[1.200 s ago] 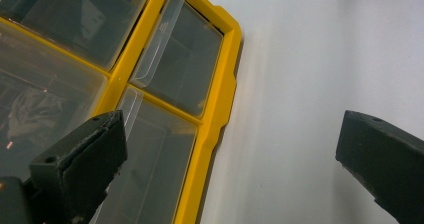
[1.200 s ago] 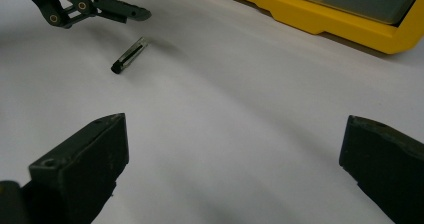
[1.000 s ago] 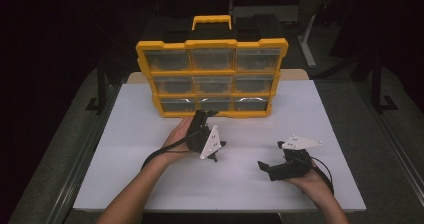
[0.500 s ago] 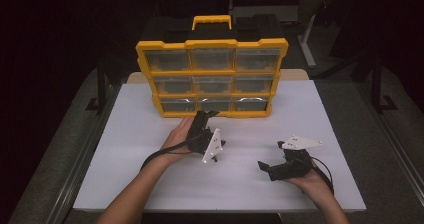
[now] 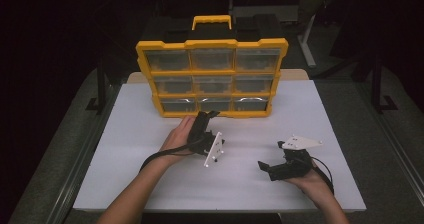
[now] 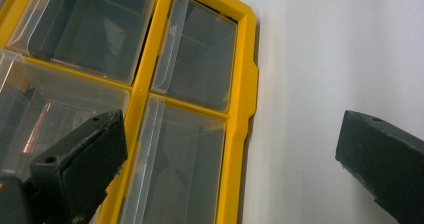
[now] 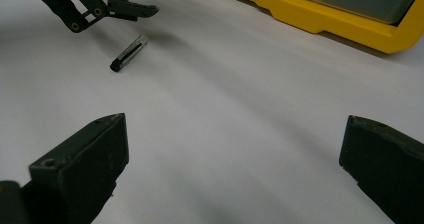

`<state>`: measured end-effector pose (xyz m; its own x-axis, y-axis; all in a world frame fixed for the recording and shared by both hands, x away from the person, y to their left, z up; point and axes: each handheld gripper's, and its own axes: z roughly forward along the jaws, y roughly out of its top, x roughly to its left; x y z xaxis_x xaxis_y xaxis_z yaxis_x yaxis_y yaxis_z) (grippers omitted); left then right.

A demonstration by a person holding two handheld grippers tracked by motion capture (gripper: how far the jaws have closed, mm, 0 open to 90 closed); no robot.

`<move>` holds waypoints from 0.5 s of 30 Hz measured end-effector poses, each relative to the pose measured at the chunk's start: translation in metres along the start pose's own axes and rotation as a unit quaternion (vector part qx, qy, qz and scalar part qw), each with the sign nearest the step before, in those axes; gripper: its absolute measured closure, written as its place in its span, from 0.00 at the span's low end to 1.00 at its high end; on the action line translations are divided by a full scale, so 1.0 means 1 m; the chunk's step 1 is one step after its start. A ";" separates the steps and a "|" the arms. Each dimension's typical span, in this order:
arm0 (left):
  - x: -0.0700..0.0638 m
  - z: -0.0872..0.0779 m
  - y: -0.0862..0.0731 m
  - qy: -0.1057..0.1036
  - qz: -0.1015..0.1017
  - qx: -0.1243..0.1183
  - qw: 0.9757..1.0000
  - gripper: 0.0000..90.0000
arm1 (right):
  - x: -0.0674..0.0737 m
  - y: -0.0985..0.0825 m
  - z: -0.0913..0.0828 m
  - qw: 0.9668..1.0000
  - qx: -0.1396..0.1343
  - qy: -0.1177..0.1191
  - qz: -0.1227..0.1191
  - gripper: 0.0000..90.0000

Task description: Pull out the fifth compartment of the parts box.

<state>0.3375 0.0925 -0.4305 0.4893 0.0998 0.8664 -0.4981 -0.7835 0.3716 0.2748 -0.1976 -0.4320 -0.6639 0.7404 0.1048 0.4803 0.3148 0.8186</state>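
A yellow organizer [image 5: 212, 44] with several clear drawers stands upright at the back of the white table [image 5: 325, 119]. My left gripper [image 5: 207, 118] is open just in front of its bottom row, by the middle drawer [image 5: 214, 105]. In the left gripper view the open left gripper [image 6: 230, 149] frames the yellow frame [image 6: 240, 129] and clear drawers [image 6: 175, 159], holding nothing. My right gripper [image 5: 271, 155] rests open on the table at the right. A small black and silver pin [image 7: 128, 53] lies on the table under the left gripper [image 7: 95, 4].
The organizer's yellow base [image 7: 320, 19] runs across the far right of the right gripper view. A black carry handle section with a yellow grip [image 5: 212, 21] tops the organizer. The table's front edge [image 5: 220, 210] is near the person's forearms.
The left gripper has turned slightly, its grey plate dropping a little toward the table. The right gripper has stayed where it was.
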 end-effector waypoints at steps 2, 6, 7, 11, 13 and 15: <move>-0.001 0.000 0.000 0.002 0.006 0.002 1.000 0.00 | 0.000 0.000 0.000 1.000 0.001 0.000 0.000 0.00; -0.001 0.000 0.000 0.010 0.018 0.003 1.000 0.00 | 0.000 0.000 0.000 1.000 0.001 0.000 0.000 0.00; -0.001 0.000 0.000 0.011 0.018 0.003 1.000 0.00 | 0.000 0.000 0.000 1.000 0.000 0.000 -0.001 0.00; -0.003 0.000 0.000 0.018 0.037 0.009 0.999 0.00 | 0.000 0.000 0.000 1.000 0.001 0.000 0.000 0.00; -0.003 0.000 0.000 0.019 0.043 0.010 0.999 0.00 | 0.000 0.000 0.000 1.000 0.001 0.000 0.000 0.00; -0.004 0.001 0.001 0.022 0.048 0.010 0.999 0.00 | 0.000 0.000 0.000 1.000 0.000 0.000 0.000 0.00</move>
<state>0.3356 0.0913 -0.4340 0.4076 0.0496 0.9118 -0.5272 -0.8026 0.2793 0.2748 -0.1975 -0.4319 -0.6640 0.7403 0.1049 0.4808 0.3154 0.8182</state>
